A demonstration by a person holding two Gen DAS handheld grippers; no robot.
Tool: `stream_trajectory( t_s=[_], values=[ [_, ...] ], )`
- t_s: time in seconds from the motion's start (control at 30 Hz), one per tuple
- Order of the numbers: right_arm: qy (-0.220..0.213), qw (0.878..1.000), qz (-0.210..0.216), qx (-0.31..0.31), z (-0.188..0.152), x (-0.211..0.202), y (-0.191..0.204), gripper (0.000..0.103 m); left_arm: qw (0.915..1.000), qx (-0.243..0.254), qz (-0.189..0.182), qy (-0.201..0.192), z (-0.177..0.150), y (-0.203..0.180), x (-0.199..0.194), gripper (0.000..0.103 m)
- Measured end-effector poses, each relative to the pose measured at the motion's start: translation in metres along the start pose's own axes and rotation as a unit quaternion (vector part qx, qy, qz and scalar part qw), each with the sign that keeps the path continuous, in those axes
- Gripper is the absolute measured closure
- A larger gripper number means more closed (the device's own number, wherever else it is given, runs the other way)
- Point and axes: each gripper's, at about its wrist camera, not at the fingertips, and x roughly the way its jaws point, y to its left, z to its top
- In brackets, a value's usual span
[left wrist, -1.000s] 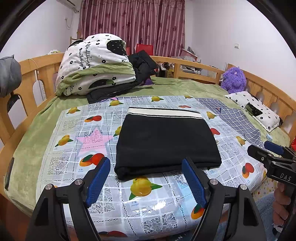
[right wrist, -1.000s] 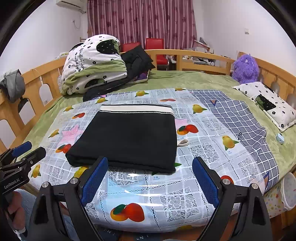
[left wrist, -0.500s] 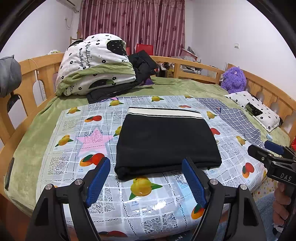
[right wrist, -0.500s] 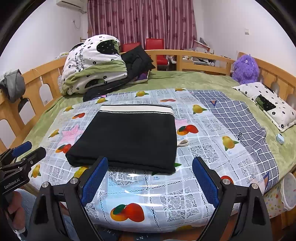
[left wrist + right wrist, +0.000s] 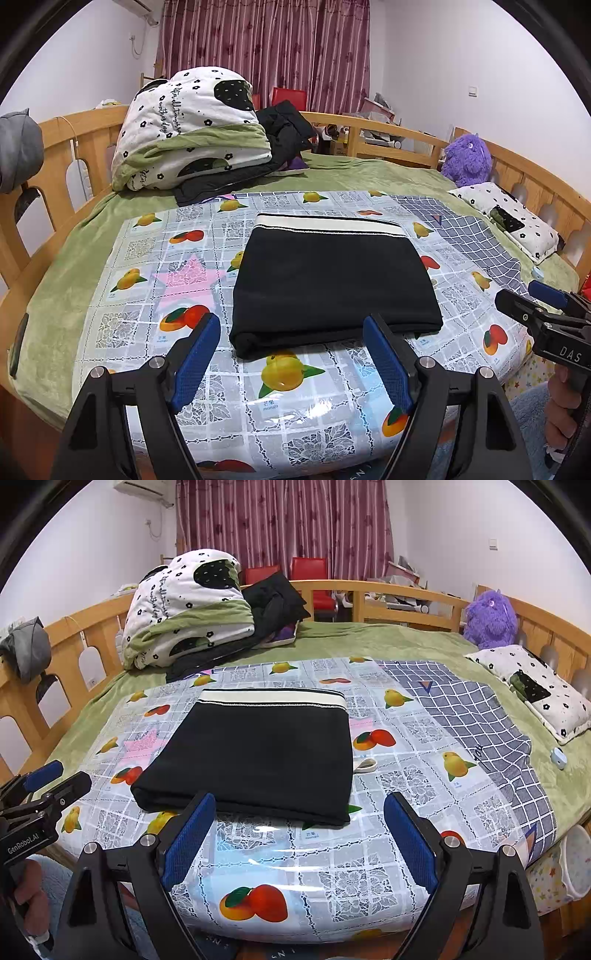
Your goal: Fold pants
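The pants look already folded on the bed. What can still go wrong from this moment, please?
1. The black pants lie on a glossy fruit-print plastic sheet; a push from either tool could slide the bundle and loosen the fold.
2. The left tool and right tool both hang open just before the near folded edge; one pad might catch only the top layer and lift it.
3. A small white loop sticks out at the pants' right side and could snag.

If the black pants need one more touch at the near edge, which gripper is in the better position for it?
Probably the left gripper. Its open fingers frame the near folded edge of the black pants. The right gripper is also open, but it points more at the pants' right corner and the fruit-print cloth.
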Motion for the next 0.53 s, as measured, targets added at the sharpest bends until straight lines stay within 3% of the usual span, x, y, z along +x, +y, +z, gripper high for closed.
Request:
stream_trajectory(
  t_s=[0.53],
  values=[
    [-0.001,1.000,-0.001,-0.005,-0.0002,0.0000,0.0000,0.011,0.9999,0.001,-0.009,-0.005,-0.0005,-0.0025,-0.0039,0.025]
  ],
)
